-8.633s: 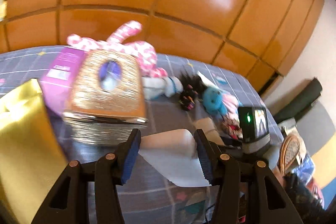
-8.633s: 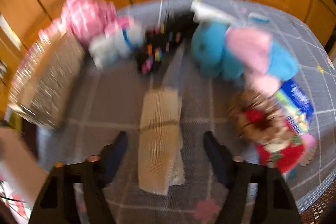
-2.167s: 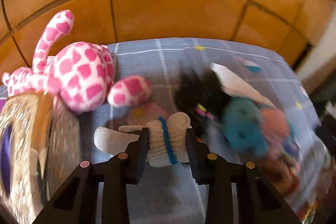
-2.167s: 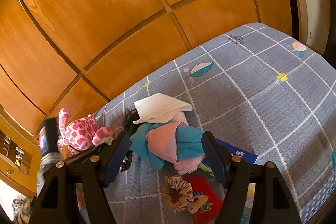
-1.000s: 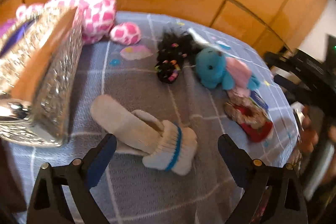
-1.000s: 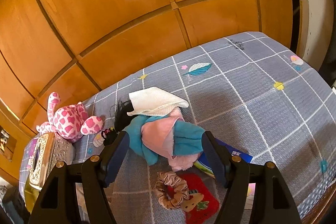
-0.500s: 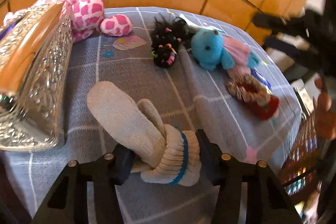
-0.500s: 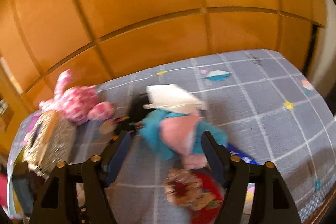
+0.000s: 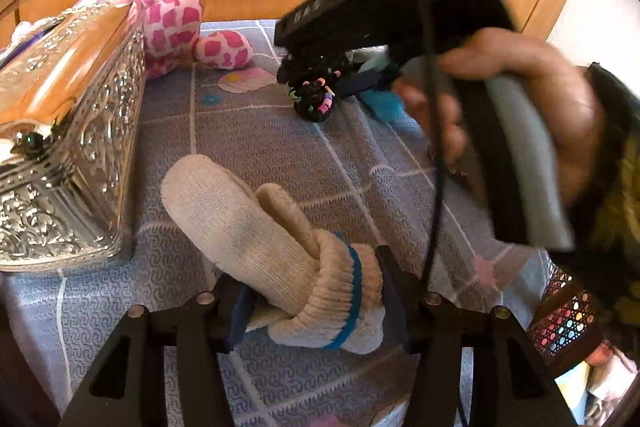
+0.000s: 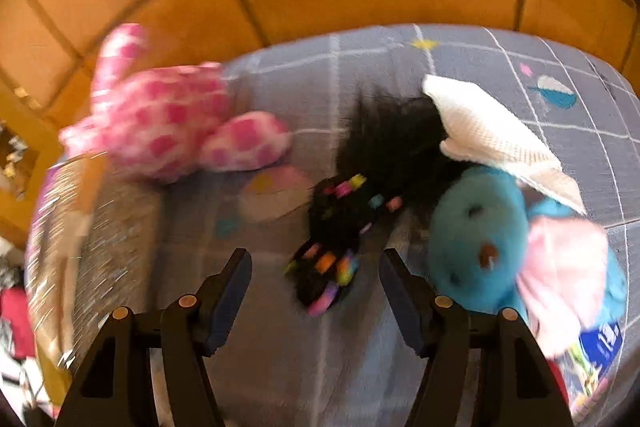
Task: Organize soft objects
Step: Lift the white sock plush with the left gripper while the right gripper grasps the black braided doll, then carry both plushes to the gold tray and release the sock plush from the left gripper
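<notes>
The left gripper [image 9: 316, 301] has its pads against the cuff of a cream mitten [image 9: 276, 251], and the jaws are opening slightly. The mitten lies on the grey blanket [image 9: 256, 147] and points away from the gripper. Left of it stands a silver box [image 9: 68, 155].

The right gripper [image 10: 316, 293] is wide, holding nothing. Just beyond its fingertips lies a black toy with coloured beads [image 10: 340, 239]. Further right is a blue plush [image 10: 476, 247], further left a pink plush [image 10: 168, 123].

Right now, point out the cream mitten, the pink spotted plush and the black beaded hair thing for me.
cream mitten [image 9: 240, 223]: left wrist view, middle of the knit palm.
pink spotted plush [image 9: 172, 15]: left wrist view, on its body.
black beaded hair thing [image 10: 336, 247]: right wrist view, on its beaded middle.
</notes>
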A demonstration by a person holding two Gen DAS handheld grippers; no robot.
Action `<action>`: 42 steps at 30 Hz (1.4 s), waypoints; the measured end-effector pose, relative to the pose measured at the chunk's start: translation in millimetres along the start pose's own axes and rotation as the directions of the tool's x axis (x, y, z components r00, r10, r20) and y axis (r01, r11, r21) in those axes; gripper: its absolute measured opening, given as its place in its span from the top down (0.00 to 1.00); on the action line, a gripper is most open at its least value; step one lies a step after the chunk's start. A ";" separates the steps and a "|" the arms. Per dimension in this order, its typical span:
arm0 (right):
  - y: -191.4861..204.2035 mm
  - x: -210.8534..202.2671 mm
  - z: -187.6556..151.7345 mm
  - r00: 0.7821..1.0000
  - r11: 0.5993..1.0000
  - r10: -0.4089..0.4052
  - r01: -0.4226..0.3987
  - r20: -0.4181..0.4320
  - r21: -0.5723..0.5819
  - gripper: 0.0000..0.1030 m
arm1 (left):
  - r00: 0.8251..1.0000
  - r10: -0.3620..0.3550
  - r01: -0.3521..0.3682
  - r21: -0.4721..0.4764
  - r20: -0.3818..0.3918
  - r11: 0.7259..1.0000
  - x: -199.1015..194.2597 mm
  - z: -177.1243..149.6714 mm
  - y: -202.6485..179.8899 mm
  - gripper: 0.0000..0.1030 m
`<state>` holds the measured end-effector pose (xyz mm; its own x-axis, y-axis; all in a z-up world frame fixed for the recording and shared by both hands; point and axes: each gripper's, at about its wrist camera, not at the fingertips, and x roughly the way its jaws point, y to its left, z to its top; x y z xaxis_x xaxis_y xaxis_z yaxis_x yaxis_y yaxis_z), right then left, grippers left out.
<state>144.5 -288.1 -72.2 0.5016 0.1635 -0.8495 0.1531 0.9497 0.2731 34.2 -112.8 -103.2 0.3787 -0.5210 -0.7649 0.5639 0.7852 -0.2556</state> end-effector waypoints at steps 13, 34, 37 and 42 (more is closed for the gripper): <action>-5.4 4.3 -1.7 0.999 0.999 0.021 -0.022 -0.026 -0.041 0.73 | 1.000 0.007 -0.007 0.010 -0.017 1.000 -22.4 -11.7 9.4 0.48; 113.2 -78.2 18.3 0.958 0.937 0.276 -0.250 0.077 -0.245 0.73 | 0.989 0.081 -0.071 -0.081 0.121 0.994 -108.8 -23.5 45.6 0.48; 144.8 -80.1 17.8 0.951 0.912 0.303 -0.269 0.067 -0.311 0.73 | 0.986 0.096 -0.080 -0.123 0.133 0.989 -125.5 -28.2 58.4 0.48; 195.3 -77.7 16.0 0.941 0.864 0.335 -0.292 0.037 -0.411 0.73 | 0.980 0.121 -0.090 -0.189 0.156 0.978 -152.5 -38.7 76.6 0.48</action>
<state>148.9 -119.7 54.4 0.5552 0.4625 -0.6912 -0.3643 0.8824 0.2979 -8.7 39.7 -29.0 0.5537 -0.4682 -0.6886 0.3788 0.8781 -0.2924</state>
